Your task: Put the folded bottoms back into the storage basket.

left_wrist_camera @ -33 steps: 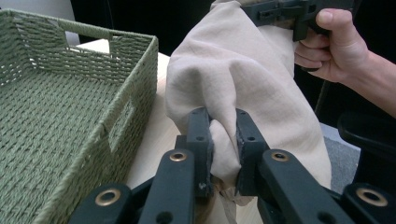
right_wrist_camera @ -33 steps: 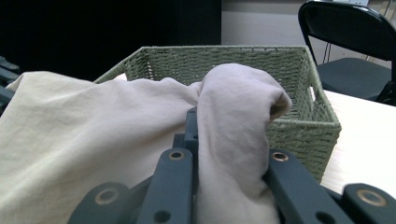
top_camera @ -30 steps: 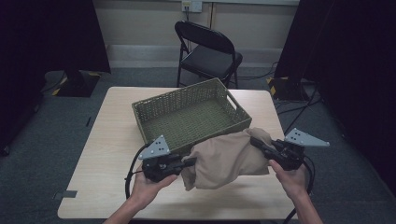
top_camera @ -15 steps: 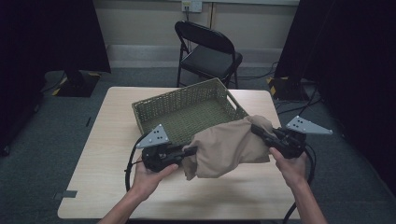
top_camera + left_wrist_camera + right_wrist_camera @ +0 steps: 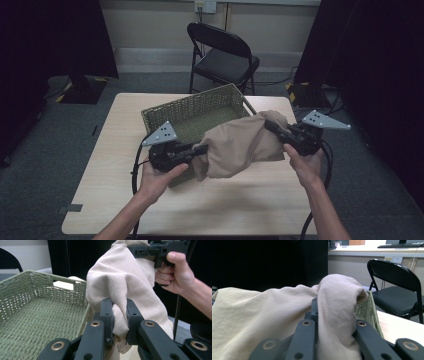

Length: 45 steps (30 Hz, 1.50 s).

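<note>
Wooden table [image 5: 125,200] held a green wicker basket [image 5: 165,116]; left gripper [image 5: 199,149] and right gripper [image 5: 272,128] each clamped an end of the beige cloth [image 5: 240,145], slung above the basket's near rim, probably for dropping in.

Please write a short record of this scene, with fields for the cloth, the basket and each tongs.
cloth: beige, bunched, held up between both tongs, over the basket's near right corner
basket: green, woven, on the table; its visible part is bare
left tongs: shut on the cloth's left end
right tongs: shut on the cloth's right end
chair: black, behind the table
</note>
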Each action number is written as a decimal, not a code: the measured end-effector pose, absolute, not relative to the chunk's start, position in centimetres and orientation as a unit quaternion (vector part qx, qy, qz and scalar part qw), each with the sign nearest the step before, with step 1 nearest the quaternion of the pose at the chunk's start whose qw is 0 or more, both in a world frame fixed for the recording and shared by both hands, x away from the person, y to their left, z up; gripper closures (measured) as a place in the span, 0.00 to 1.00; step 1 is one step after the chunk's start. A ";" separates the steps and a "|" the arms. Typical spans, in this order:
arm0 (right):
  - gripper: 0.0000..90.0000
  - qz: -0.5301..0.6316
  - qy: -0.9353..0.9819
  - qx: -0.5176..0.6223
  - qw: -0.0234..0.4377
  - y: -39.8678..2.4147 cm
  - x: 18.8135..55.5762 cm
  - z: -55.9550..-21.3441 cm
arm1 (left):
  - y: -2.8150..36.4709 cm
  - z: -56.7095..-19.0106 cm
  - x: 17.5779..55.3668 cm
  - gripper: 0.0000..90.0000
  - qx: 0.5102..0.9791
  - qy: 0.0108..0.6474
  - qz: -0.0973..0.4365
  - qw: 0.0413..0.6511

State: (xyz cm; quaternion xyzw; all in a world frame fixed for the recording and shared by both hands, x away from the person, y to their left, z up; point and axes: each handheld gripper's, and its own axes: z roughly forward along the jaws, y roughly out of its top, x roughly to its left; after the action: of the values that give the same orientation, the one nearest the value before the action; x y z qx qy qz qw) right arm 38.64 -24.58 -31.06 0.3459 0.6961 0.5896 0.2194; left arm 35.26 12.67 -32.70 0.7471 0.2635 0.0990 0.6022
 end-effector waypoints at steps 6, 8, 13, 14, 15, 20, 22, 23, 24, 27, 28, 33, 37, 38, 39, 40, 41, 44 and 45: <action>0.88 0.594 0.693 0.345 0.220 -24.0 39.9 -30.3 | 13.3 -32.1 36.2 0.89 0.742 0.270 0.110 0.603; 0.88 0.596 0.691 0.345 0.219 -23.7 40.3 -30.2 | 13.6 -31.9 36.5 0.89 0.741 0.273 0.113 0.603; 0.88 0.597 0.690 0.344 0.221 -23.2 40.8 -29.8 | 13.9 -31.7 36.9 0.89 0.740 0.279 0.118 0.601; 0.88 0.599 0.690 0.342 0.220 -23.0 41.1 -29.5 | 14.2 -31.5 37.1 0.89 0.733 0.282 0.118 0.607; 0.88 0.599 0.690 0.342 0.220 -23.0 41.1 -29.5 | 14.2 -31.5 37.1 0.89 0.733 0.282 0.118 0.607; 0.88 0.602 0.687 0.342 0.221 -22.2 42.2 -29.0 | 14.9 -30.9 37.9 0.89 0.730 0.289 0.129 0.606; 0.88 0.603 0.687 0.343 0.217 -21.9 42.8 -28.9 | 15.2 -30.8 38.2 0.89 0.724 0.293 0.131 0.610; 0.88 0.603 0.687 0.344 0.216 -21.7 43.0 -28.8 | 15.3 -30.8 38.3 0.89 0.725 0.294 0.134 0.608; 0.88 0.604 0.686 0.343 0.216 -21.5 43.2 -28.8 | 15.3 -30.8 38.3 0.89 0.725 0.294 0.134 0.608; 0.88 0.601 0.688 0.344 0.216 -21.2 43.6 -28.7 | 15.5 -30.9 38.8 0.89 0.728 0.298 0.137 0.602; 0.88 0.600 0.689 0.344 0.217 -20.8 44.1 -28.6 | 15.8 -30.9 39.2 0.89 0.726 0.303 0.139 0.602; 0.88 0.599 0.690 0.346 0.213 -20.2 44.8 -28.6 | 16.4 -31.1 39.8 0.89 0.721 0.313 0.140 0.602; 0.88 0.595 0.694 0.347 0.210 -19.3 45.8 -28.8 | 16.9 -31.3 40.5 0.89 0.718 0.325 0.142 0.599; 0.88 0.595 0.694 0.347 0.210 -19.2 45.9 -28.8 | 17.1 -31.3 40.6 0.89 0.720 0.325 0.142 0.597; 0.88 0.595 0.694 0.347 0.209 -19.1 46.1 -28.8 | 17.3 -31.4 40.7 0.89 0.717 0.326 0.143 0.599; 0.88 0.596 0.693 0.347 0.209 -18.9 46.2 -28.8 | 17.4 -31.4 40.8 0.89 0.717 0.328 0.144 0.598; 0.88 0.596 0.693 0.347 0.209 -18.9 46.2 -28.8 | 17.4 -31.4 40.8 0.89 0.717 0.328 0.144 0.598; 0.88 0.594 0.695 0.348 0.209 -18.4 46.8 -28.8 | 17.8 -31.4 41.2 0.89 0.718 0.331 0.149 0.593; 0.88 0.594 0.695 0.348 0.209 -18.4 46.8 -28.8 | 17.8 -31.4 41.2 0.89 0.718 0.331 0.149 0.593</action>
State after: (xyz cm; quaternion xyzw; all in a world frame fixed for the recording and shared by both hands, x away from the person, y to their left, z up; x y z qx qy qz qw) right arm 46.75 -18.37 -28.83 0.3476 0.6948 0.5941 0.2086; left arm 41.23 17.75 -31.45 0.7184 0.3315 0.1489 0.5932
